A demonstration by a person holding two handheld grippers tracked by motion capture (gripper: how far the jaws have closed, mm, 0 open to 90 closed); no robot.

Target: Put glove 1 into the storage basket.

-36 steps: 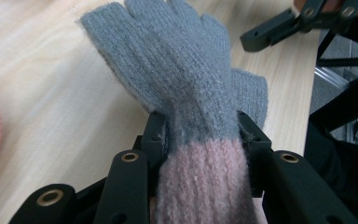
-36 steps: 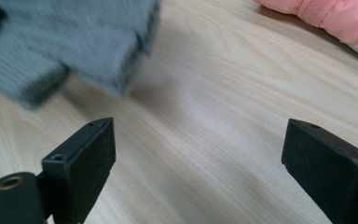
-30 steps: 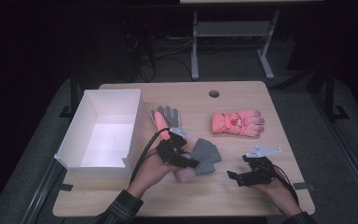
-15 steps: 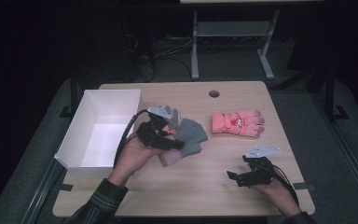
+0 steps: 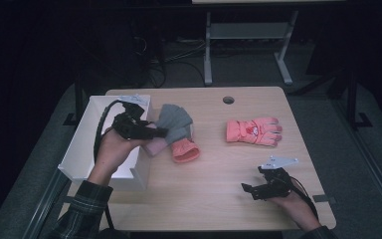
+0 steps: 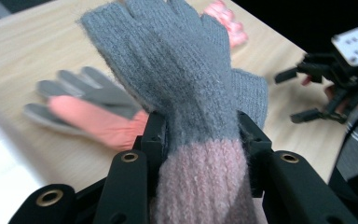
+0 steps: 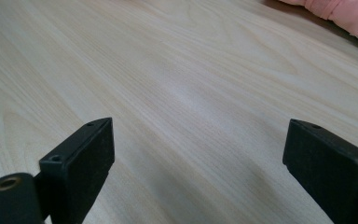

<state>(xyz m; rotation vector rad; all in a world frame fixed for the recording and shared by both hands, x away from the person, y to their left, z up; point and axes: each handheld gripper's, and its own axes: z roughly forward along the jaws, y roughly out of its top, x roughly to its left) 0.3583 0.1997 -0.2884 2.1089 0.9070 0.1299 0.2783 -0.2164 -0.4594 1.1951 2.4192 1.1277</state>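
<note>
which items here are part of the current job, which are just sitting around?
In play:
- left gripper, jaws shut on the grey and pink knit glove
- white box beside it

Lying about:
- grey and coral glove on the table
- pink ski glove
- right gripper, jaws open, nothing between them

The high view looks from above the person's side, forward and down, far enough to see the whole table. The white box lies at 9 o'clock.

The left gripper view sits very close behind a grey glove and faces across the table toward 3 o'clock. It shares the pink glove and the right gripper with the high view.

The right gripper view hangs low over the wood, looking toward 11 o'clock, with a pink glove edge at its top right.
</note>
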